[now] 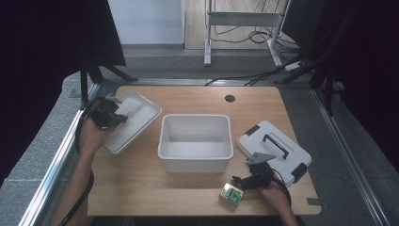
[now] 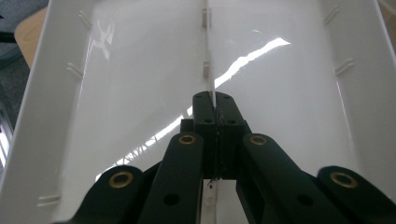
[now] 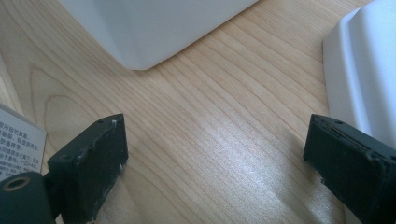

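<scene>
Open white bin [image 1: 195, 136] is sitting mid-table [image 1: 188, 188]. Left of it, a tilted white tray [image 1: 136, 117] is blocking passage; right of it, a handled lid [image 1: 275, 146]. Small green box [image 1: 231, 194] is lying near its front right corner. Strip along its front is staying open.

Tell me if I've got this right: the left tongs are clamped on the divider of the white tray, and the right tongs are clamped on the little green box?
Not quite. The right tongs stand wide open over bare table, as the right gripper view shows; the little green box lies beside them, ungripped. The left tongs are indeed shut on the divider of the white tray.
</scene>
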A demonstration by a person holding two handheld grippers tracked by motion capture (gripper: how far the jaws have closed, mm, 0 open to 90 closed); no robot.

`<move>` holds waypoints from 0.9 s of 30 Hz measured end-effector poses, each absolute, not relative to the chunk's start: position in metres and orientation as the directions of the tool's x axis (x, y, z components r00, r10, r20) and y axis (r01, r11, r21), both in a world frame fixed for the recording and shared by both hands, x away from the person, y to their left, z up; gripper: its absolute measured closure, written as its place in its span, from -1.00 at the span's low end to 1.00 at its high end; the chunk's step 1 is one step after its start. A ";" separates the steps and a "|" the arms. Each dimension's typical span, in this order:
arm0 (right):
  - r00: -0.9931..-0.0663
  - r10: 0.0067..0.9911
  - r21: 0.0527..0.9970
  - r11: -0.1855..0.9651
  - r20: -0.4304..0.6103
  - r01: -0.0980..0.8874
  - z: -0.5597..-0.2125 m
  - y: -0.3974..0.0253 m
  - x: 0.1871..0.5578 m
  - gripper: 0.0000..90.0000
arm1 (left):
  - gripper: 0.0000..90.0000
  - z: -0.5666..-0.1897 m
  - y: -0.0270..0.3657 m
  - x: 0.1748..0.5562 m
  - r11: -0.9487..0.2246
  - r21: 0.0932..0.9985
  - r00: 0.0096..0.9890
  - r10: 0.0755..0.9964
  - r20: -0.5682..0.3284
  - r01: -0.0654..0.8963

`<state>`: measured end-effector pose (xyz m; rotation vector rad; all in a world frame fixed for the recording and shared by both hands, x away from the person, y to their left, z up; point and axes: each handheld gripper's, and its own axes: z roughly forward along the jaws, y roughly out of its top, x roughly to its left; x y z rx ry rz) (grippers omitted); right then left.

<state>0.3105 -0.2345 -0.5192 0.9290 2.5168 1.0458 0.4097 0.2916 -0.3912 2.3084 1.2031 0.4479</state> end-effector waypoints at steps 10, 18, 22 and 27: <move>-0.761 0.649 0.708 0.536 0.004 0.460 -0.519 -0.234 0.310 -0.86 | 0.98 -0.432 0.295 0.398 -0.456 0.568 0.541 0.841 0.021 0.686; -0.762 0.648 0.709 0.536 0.004 0.459 -0.519 -0.234 0.311 -0.86 | 0.98 -0.459 0.291 0.391 -0.450 0.567 0.533 0.846 0.022 0.690; -0.761 0.648 0.709 0.535 0.004 0.460 -0.519 -0.234 0.310 -0.86 | 0.98 -0.469 0.289 0.388 -0.445 0.568 0.530 0.848 0.019 0.692; -0.762 0.648 0.709 0.535 0.004 0.460 -0.519 -0.234 0.310 -0.86 | 0.98 -0.481 0.288 0.386 -0.438 0.570 0.524 0.851 0.014 0.696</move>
